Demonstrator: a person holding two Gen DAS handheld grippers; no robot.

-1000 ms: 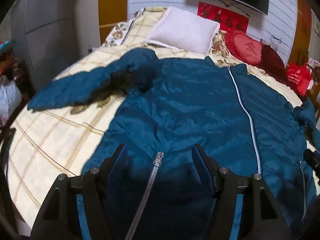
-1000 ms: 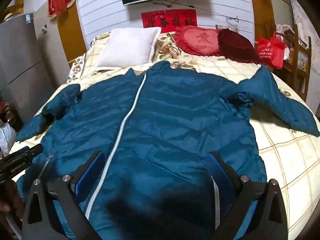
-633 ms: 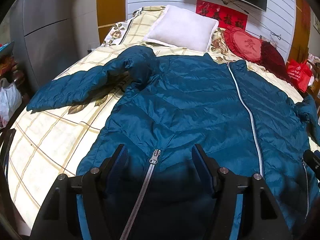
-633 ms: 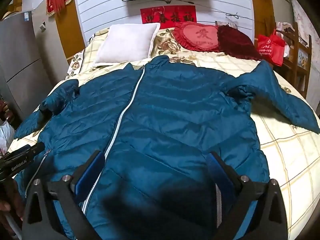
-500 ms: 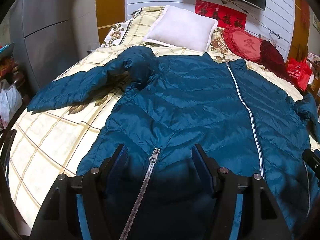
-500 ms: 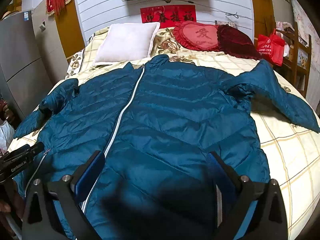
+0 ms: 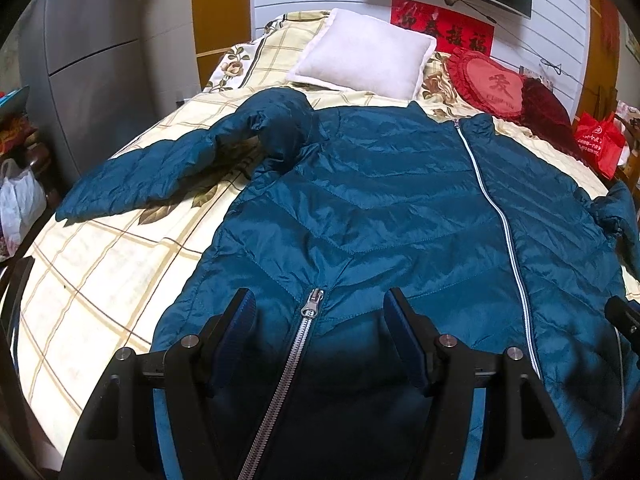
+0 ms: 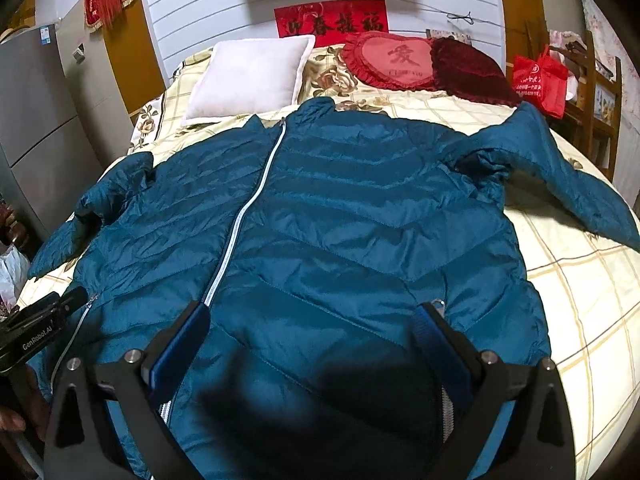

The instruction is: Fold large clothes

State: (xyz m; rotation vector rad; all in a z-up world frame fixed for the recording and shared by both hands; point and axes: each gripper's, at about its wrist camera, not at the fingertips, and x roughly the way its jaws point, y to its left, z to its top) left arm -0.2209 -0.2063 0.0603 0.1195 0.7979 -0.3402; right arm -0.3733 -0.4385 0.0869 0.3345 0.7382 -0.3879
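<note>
A large teal puffer jacket [image 7: 380, 216] lies front up on the bed, zipped, sleeves spread out to both sides; it also shows in the right wrist view [image 8: 340, 232]. My left gripper [image 7: 320, 312] is open over the lower left front, its fingers either side of a pocket zipper pull [image 7: 310, 306]. My right gripper [image 8: 312, 320] is open wide over the lower right front, between the main zipper [image 8: 248, 208] and the right pocket. The left gripper's body [image 8: 36, 332] shows at the lower left of the right wrist view.
The bed has a cream checked sheet [image 7: 100, 256]. A white pillow [image 7: 364, 56] and red heart cushions [image 8: 396, 60] lie at the head. A grey cabinet [image 7: 88, 72] stands left, a red bag [image 8: 538, 80] and wooden shelf right, a TV on the wall.
Both cameras have drawn back and risen slightly, so more of the jacket and bed shows. Both grippers stay open.
</note>
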